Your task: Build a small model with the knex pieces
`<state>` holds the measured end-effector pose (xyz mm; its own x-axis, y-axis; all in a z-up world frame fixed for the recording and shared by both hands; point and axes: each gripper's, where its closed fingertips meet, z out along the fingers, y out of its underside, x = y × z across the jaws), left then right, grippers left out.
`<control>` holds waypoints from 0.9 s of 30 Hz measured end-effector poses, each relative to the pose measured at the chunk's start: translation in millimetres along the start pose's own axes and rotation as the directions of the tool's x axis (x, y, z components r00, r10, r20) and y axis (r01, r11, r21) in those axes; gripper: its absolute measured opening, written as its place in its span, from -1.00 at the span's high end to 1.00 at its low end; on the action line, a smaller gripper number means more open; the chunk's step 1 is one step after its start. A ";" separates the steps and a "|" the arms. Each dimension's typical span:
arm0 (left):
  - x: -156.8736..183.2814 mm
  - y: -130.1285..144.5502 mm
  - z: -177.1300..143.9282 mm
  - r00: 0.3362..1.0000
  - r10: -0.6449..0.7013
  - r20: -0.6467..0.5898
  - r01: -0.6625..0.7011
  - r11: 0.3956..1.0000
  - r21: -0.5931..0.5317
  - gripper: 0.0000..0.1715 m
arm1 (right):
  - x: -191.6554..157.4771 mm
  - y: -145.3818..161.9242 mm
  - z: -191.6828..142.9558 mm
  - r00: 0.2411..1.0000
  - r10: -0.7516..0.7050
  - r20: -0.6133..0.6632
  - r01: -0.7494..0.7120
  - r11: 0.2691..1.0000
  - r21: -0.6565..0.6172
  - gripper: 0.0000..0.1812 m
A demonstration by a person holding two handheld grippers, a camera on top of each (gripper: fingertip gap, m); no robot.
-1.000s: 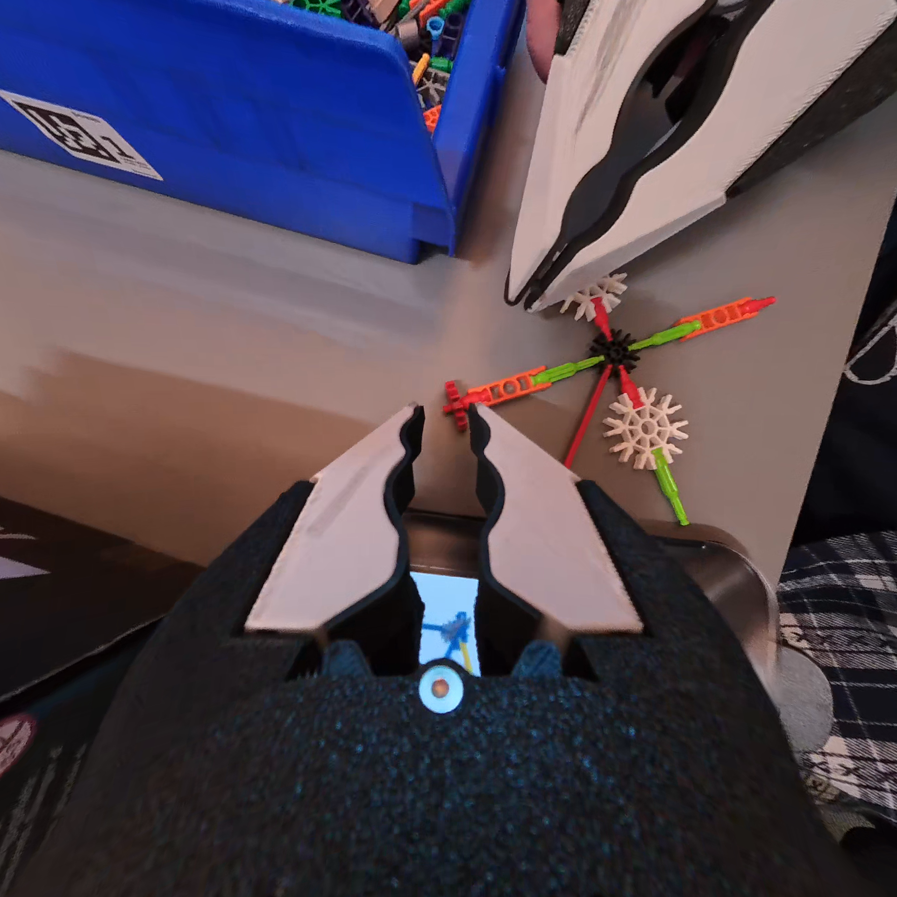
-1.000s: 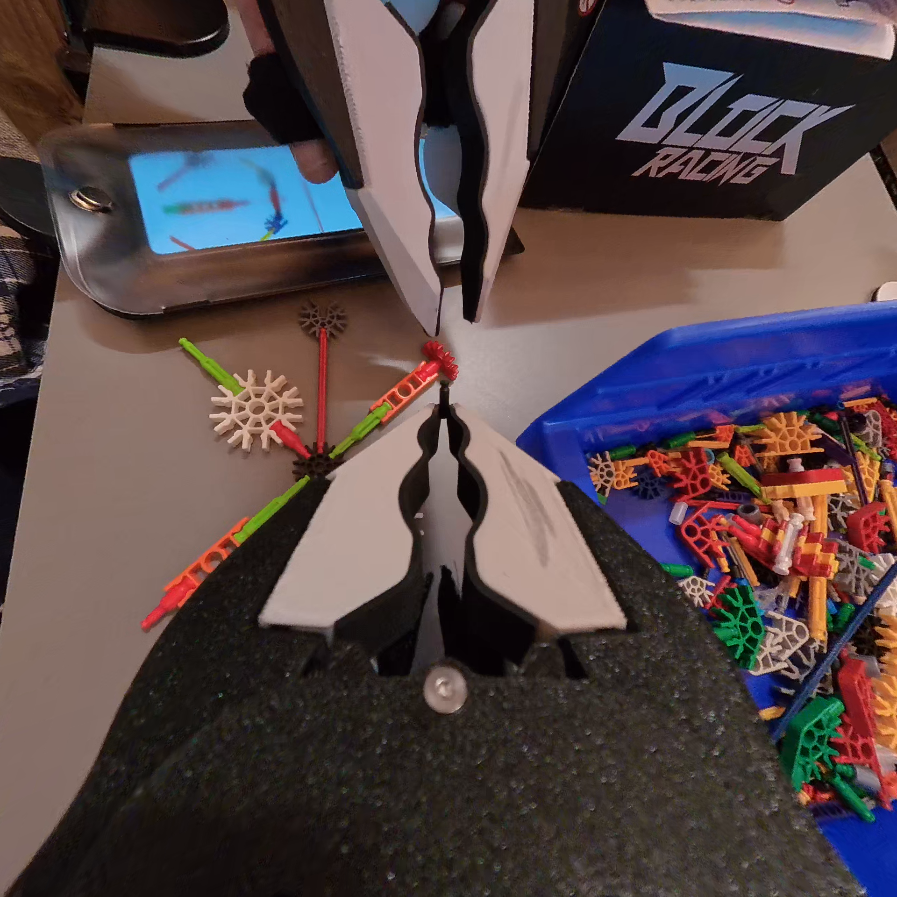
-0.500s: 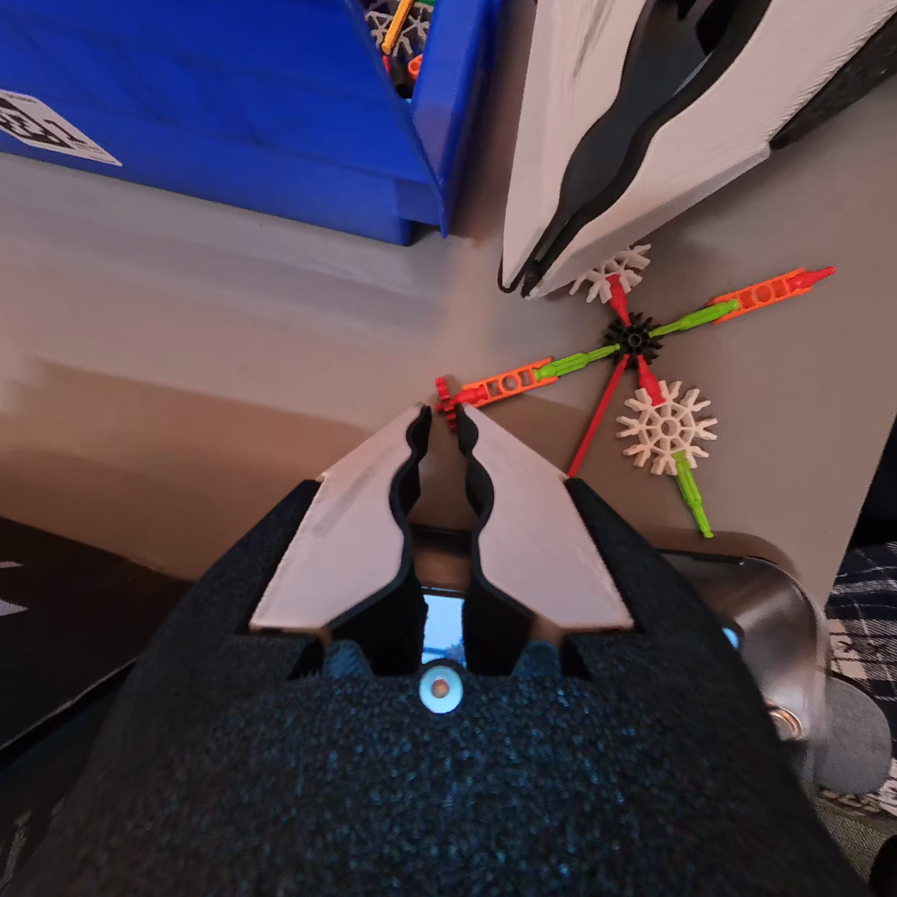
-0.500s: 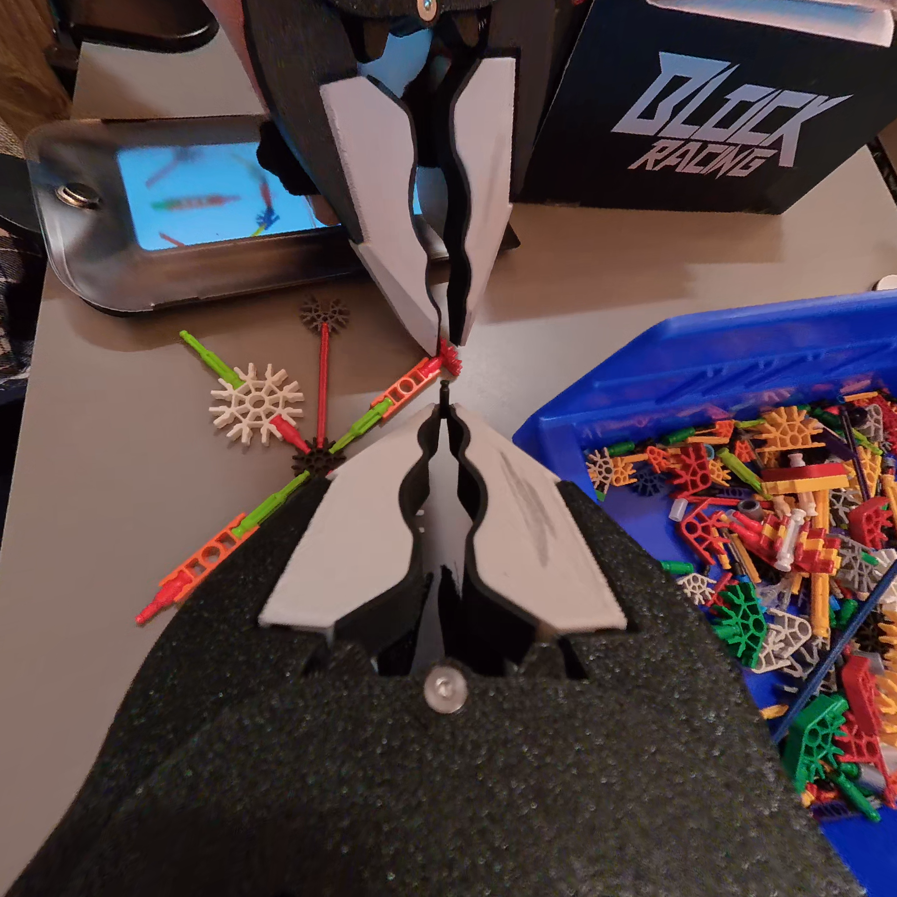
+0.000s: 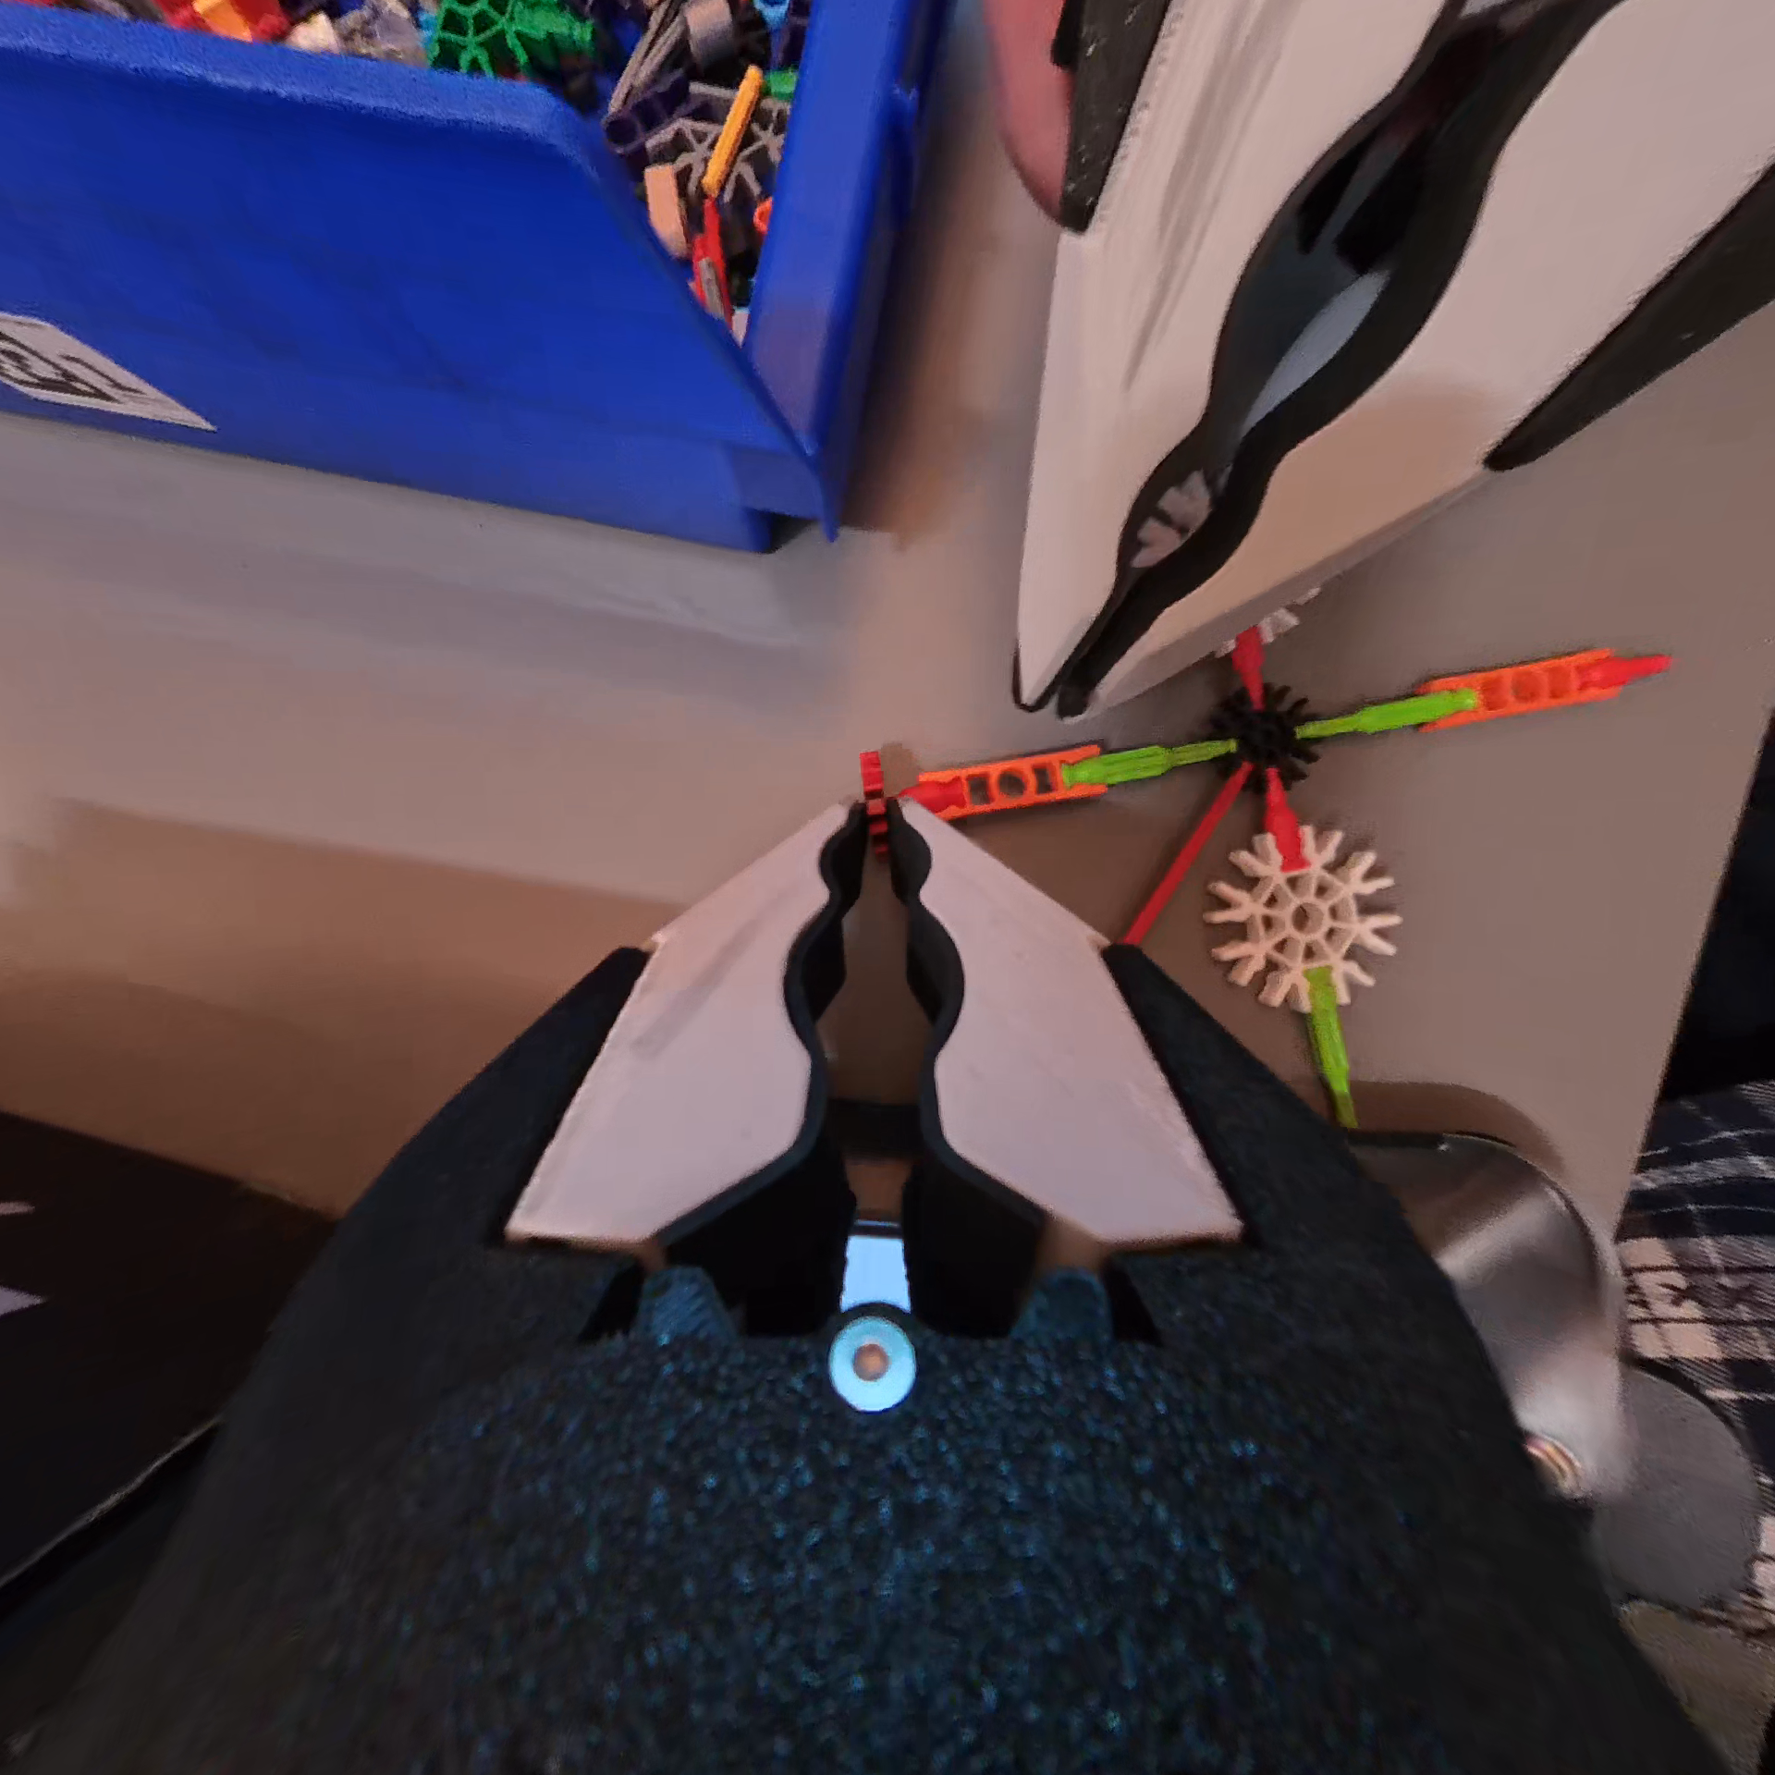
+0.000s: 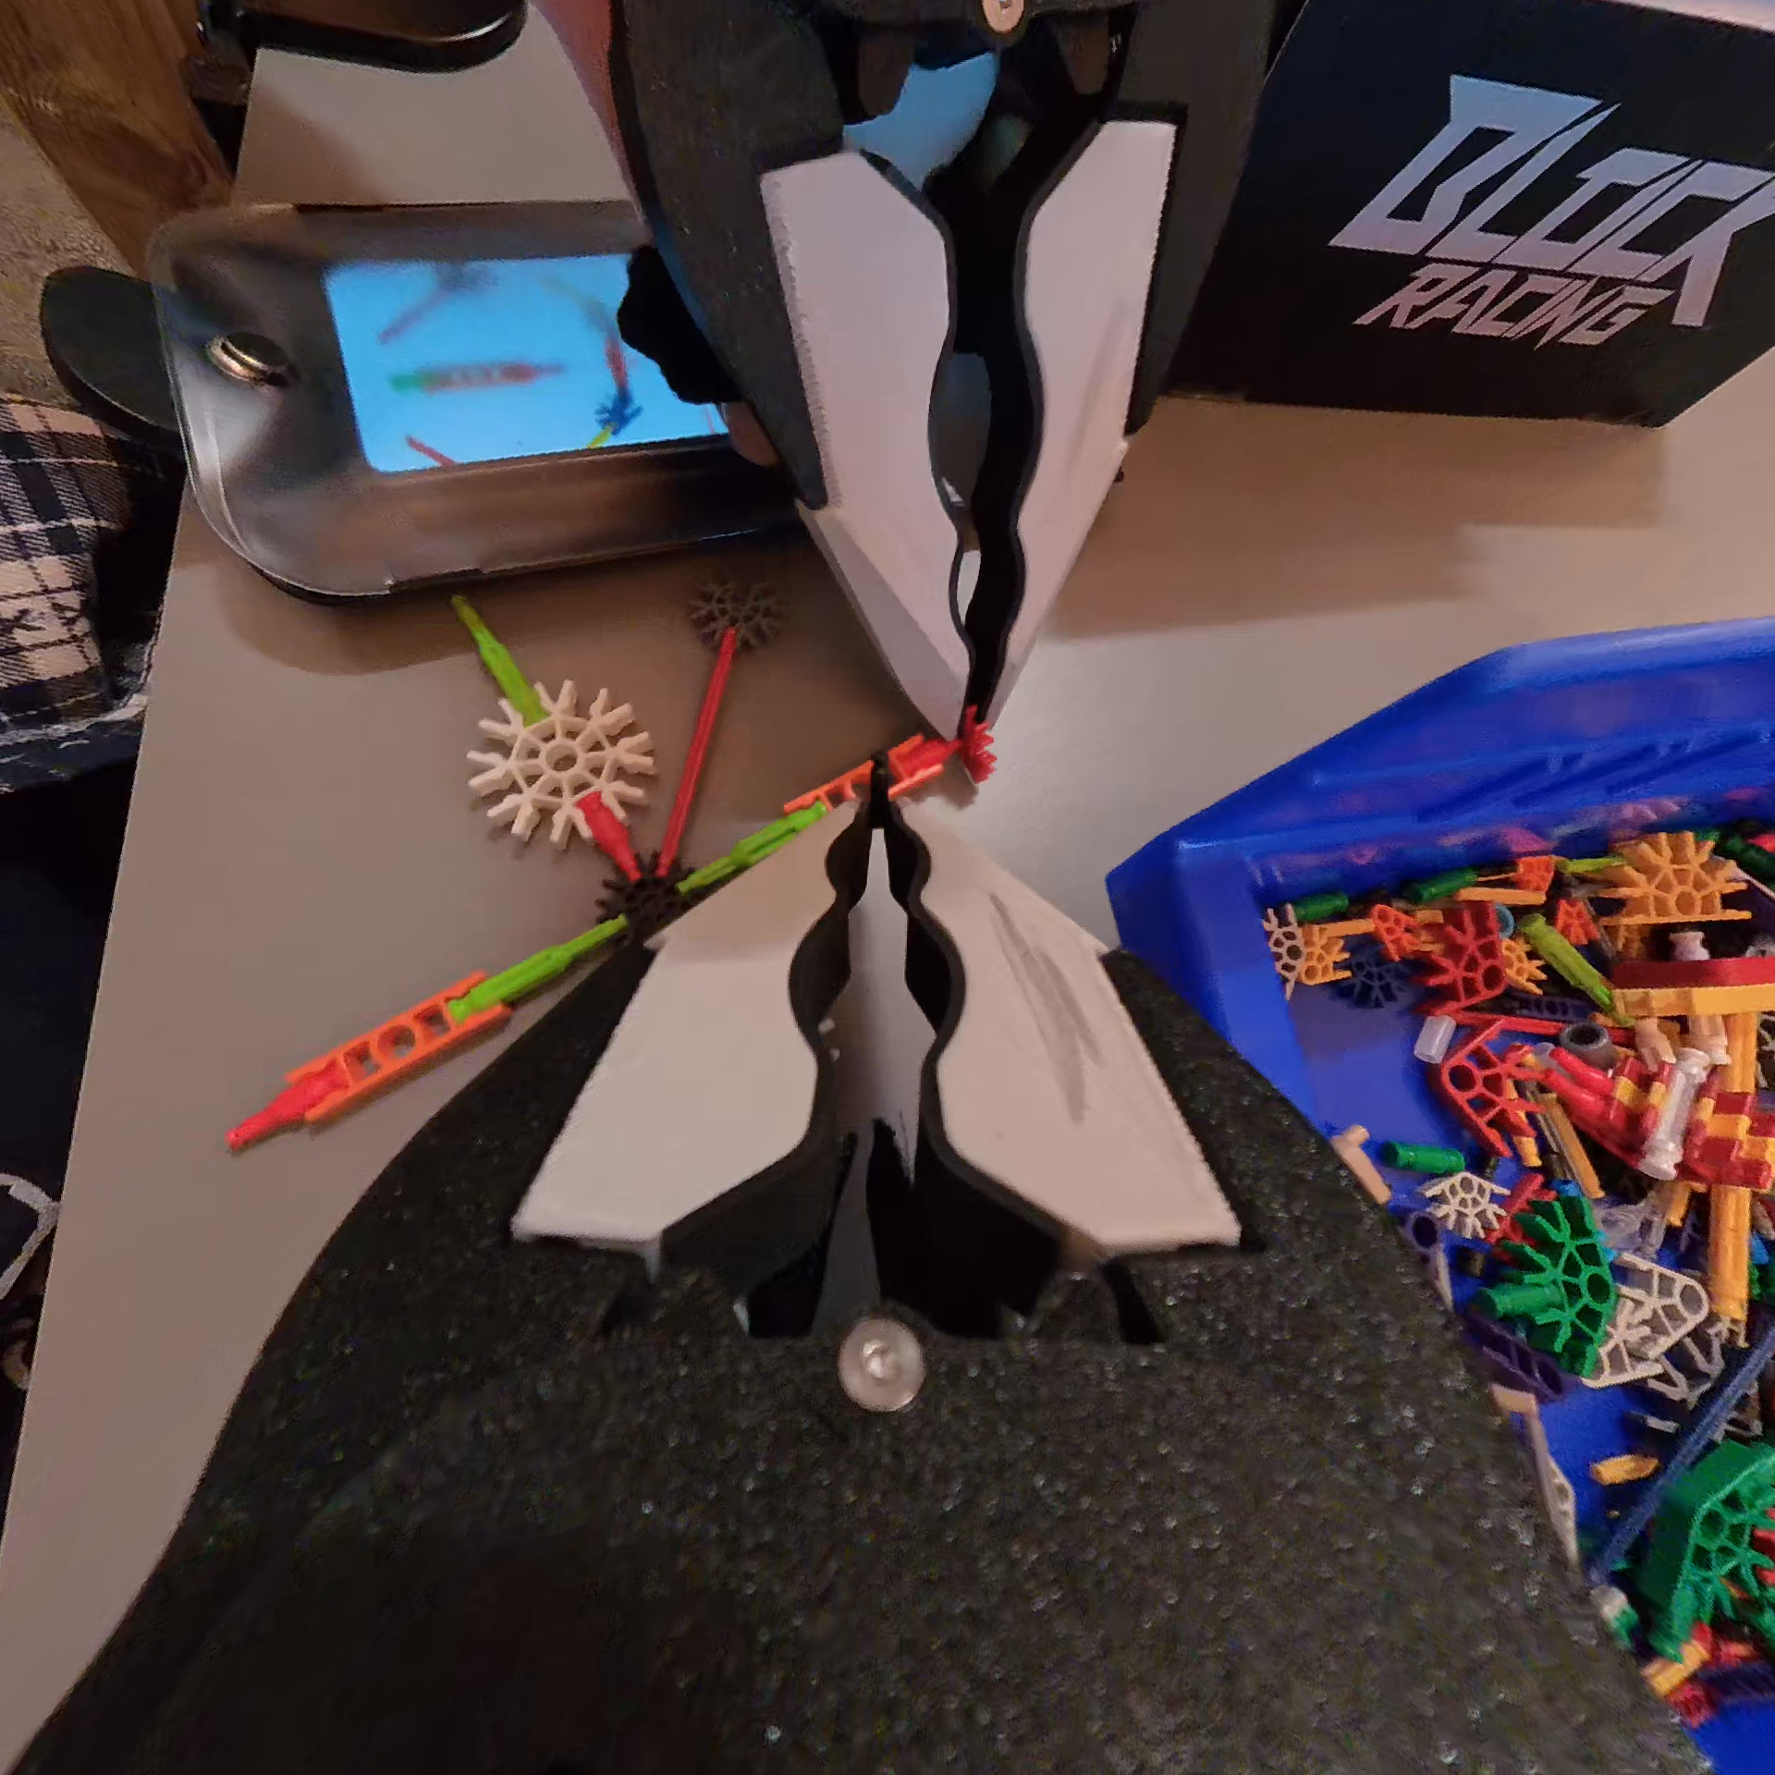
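A flat rod-and-connector toy lies on the grey table (image 5: 384, 672). It has a black hub (image 5: 1260, 735), green rods, orange connectors (image 5: 1009, 783), a white snowflake connector (image 5: 1301, 917) and a small red connector (image 5: 871, 773) at one arm's end. My left gripper (image 5: 869, 821) is shut on that red connector; it also shows in the right wrist view (image 6: 970, 725), gripping the red connector (image 6: 978, 747). My right gripper (image 6: 876, 802) is shut, its tips right over the orange connector (image 6: 845, 788) next to the red one. It holds nothing I can make out. It shows in the left wrist view (image 5: 1052, 687) too.
A blue bin (image 6: 1441, 730) full of mixed building pieces stands at the right. A phone with a lit screen (image 6: 519, 365) in a clear holder and a black box (image 6: 1441, 240) stand at the back. A brown snowflake connector (image 6: 735, 607) ends a thin red rod. Plaid cloth (image 6: 58, 538) lies past the table's left edge. The grippers are tip to tip, or close to it.
My left gripper has moved forward and closed its jaws on the small red connector. The right gripper stayed shut close over the orange connector.
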<state>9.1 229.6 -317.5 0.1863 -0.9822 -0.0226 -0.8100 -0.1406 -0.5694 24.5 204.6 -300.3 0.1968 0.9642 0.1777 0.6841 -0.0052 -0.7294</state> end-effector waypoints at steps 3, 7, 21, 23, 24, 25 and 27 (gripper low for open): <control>2.2 -2.0 1.2 1.000 0.009 -0.010 -0.009 1.000 0.009 0.97 | -2.5 1.6 1.1 1.000 -0.006 0.004 0.006 1.000 -0.004 0.98; 5.0 -4.2 0.7 1.000 0.023 -0.018 -0.022 1.000 0.017 0.96 | -6.2 2.8 4.5 1.000 -0.013 0.013 0.014 1.000 -0.012 0.98; 1.0 -3.6 1.8 0.999 0.033 -0.011 -0.033 0.999 0.021 0.94 | -11.1 9.6 11.9 0.999 -0.028 0.030 0.029 0.999 -0.041 0.98; 1.7 -4.0 2.0 0.999 0.035 -0.016 -0.035 0.999 0.020 0.94 | -11.0 9.7 11.8 0.999 -0.028 0.031 0.029 0.999 -0.040 0.98; 2.2 -3.9 2.3 0.999 0.036 -0.019 -0.035 0.999 0.018 0.93 | -10.9 9.7 11.8 0.999 -0.027 0.031 0.029 0.999 -0.040 0.98; 2.0 -3.3 2.5 0.999 0.038 -0.017 -0.038 0.999 0.013 0.93 | -10.6 9.7 11.8 0.999 -0.027 0.031 0.028 0.999 -0.039 0.98; 2.3 -3.0 2.6 0.999 0.038 -0.020 -0.038 0.999 0.009 0.93 | -10.0 9.4 11.4 0.999 -0.026 0.029 0.027 0.999 -0.036 0.99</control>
<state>13.4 228.1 -318.0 0.1443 -0.9892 -0.0275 -0.8112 -0.1023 -0.5758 20.9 198.0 -316.5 0.1584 0.9714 0.1770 0.7139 0.0112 -0.7002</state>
